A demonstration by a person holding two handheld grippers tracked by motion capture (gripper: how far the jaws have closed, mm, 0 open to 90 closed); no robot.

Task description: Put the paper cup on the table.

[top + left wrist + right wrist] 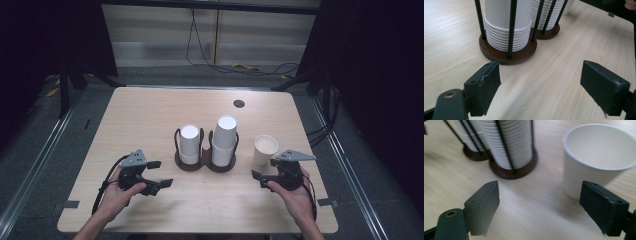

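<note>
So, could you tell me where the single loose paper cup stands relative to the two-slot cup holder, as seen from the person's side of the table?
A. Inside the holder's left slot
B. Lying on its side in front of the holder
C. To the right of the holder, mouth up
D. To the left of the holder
C: in the high view the loose paper cup stands upright, mouth up, on the table just right of the cup holder, in front of the right gripper.

Bright overhead light whitens the far edge of the worktop [200,100], while the surroundings stay dark. Shadows under the cup [596,157] and holder [507,53] are soft. The right gripper view is slightly blurred; near jaws look soft.
</note>
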